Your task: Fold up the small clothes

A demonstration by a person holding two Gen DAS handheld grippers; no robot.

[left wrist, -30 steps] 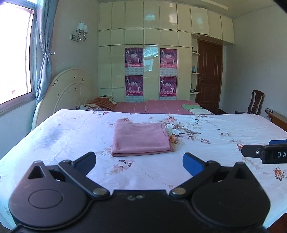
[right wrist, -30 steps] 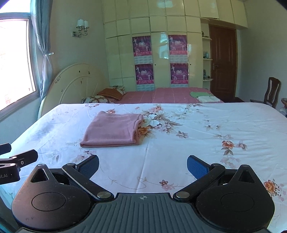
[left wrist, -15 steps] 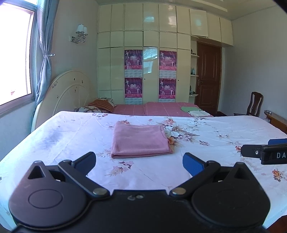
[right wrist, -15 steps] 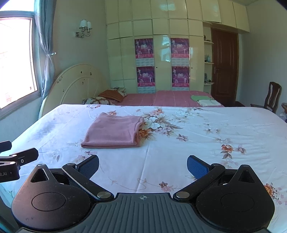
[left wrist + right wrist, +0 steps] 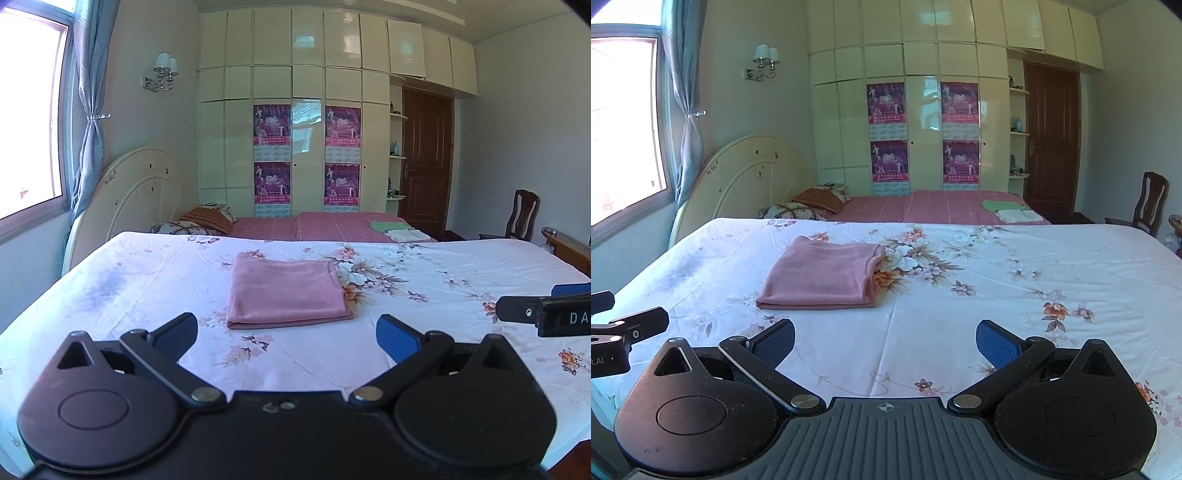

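Note:
A pink garment (image 5: 286,291) lies folded into a flat rectangle on the floral bed sheet (image 5: 147,280). It also shows in the right wrist view (image 5: 827,275), left of centre. My left gripper (image 5: 287,334) is open and empty, held above the near part of the bed, short of the garment. My right gripper (image 5: 885,341) is open and empty, to the right of the garment and nearer than it. Each gripper shows at the edge of the other's view: the right one (image 5: 546,314), the left one (image 5: 617,339).
A second bed with a pink cover (image 5: 332,225) stands behind, with pillows (image 5: 207,219) and folded green and white cloths (image 5: 393,229) on it. A rounded headboard (image 5: 136,192), a wardrobe wall (image 5: 306,147), a brown door (image 5: 426,162) and a wooden chair (image 5: 521,214) lie beyond.
Both grippers have tilted up and drawn back slightly, so the garment sits a little lower in the views. Both stay open and the garment has not moved.

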